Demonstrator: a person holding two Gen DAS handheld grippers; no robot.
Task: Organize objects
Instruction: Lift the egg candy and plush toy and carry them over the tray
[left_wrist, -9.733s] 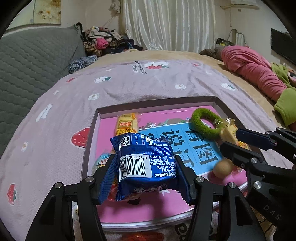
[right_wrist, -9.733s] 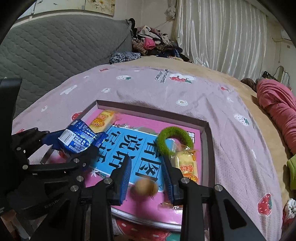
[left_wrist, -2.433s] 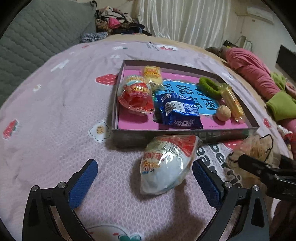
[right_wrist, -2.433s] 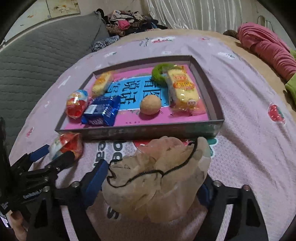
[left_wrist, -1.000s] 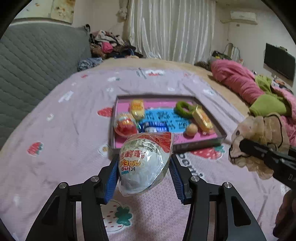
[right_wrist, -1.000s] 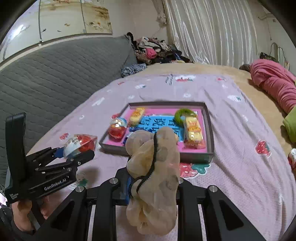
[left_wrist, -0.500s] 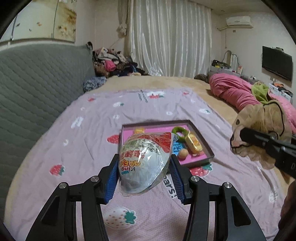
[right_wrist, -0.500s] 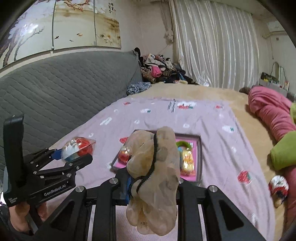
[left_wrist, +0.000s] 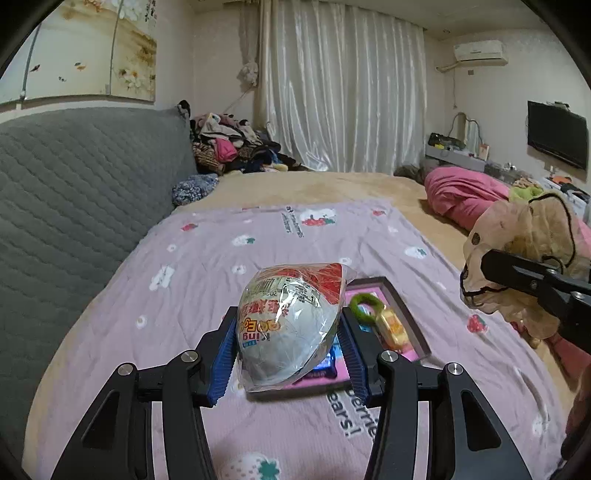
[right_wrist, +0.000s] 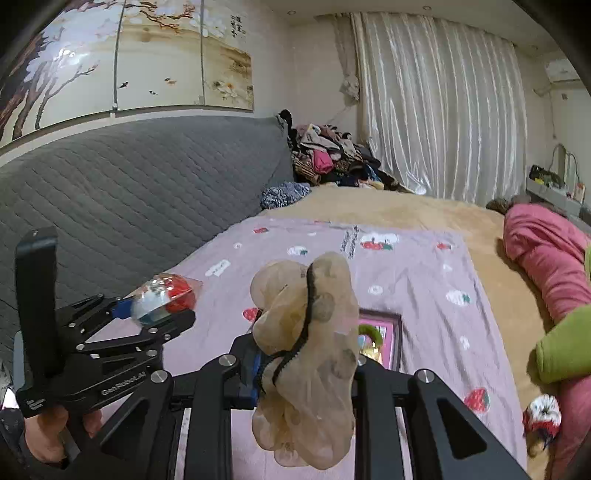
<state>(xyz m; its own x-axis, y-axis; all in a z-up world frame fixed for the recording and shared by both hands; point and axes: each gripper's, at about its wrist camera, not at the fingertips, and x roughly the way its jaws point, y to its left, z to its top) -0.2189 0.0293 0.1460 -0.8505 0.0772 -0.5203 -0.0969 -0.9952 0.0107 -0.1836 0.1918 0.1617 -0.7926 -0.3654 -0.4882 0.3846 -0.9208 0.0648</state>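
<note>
My left gripper (left_wrist: 288, 354) is shut on a plastic-wrapped toy egg (left_wrist: 288, 328), white with a red end, and holds it high above the bed. It also shows in the right wrist view (right_wrist: 162, 299). My right gripper (right_wrist: 306, 373) is shut on a crumpled beige cloth pouch with a black cord (right_wrist: 310, 350), also seen in the left wrist view (left_wrist: 524, 269). Far below lies the shallow box (left_wrist: 410, 325) with a pink floor, holding a green ring (left_wrist: 364, 304), a yellow snack pack (left_wrist: 395, 330) and a blue packet (left_wrist: 332, 356), partly hidden by the egg.
The bed has a lilac strawberry-print blanket (left_wrist: 207, 280) and a grey quilted headboard (left_wrist: 66, 206). Pink and green bedding (right_wrist: 546, 258) lies at the right. A red-and-white wrapped item (right_wrist: 541, 410) lies near the right edge. Clothes (left_wrist: 229, 147) are piled at the back.
Both grippers have risen further from the bed, each still holding its item. The box looks smaller and lower in both views.
</note>
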